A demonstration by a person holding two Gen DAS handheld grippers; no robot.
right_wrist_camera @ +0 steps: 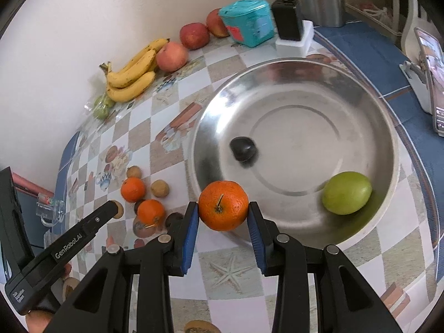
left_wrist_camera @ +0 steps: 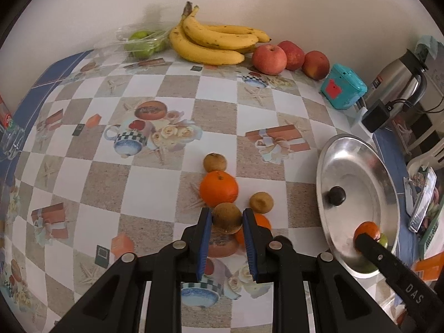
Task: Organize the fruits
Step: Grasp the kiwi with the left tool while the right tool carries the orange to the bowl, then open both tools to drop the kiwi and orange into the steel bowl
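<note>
My left gripper (left_wrist_camera: pixel 226 217) is shut on a brown kiwi-like fruit (left_wrist_camera: pixel 227 216), held just above the checked tablecloth. Under and around it lie two oranges (left_wrist_camera: pixel 218 188) (left_wrist_camera: pixel 262 220) and two more brown fruits (left_wrist_camera: pixel 215 162) (left_wrist_camera: pixel 261 202). My right gripper (right_wrist_camera: pixel 223 208) is shut on an orange (right_wrist_camera: pixel 223 205) over the near rim of a steel bowl (right_wrist_camera: pixel 291 105). In the bowl lie a green fruit (right_wrist_camera: pixel 347 193) and a dark plum (right_wrist_camera: pixel 243 148). The left wrist view shows that bowl (left_wrist_camera: pixel 352 161) at the right.
Against the back wall lie bananas (left_wrist_camera: pixel 211 41), three red apples (left_wrist_camera: pixel 269 58) and green fruits in a clear plastic pack (left_wrist_camera: pixel 141 43). A teal box (left_wrist_camera: pixel 344 86), a black charger (left_wrist_camera: pixel 376 115) and a steel flask (left_wrist_camera: pixel 402 80) stand beyond the bowl. A phone on a stand (right_wrist_camera: pixel 433 83) is at the right.
</note>
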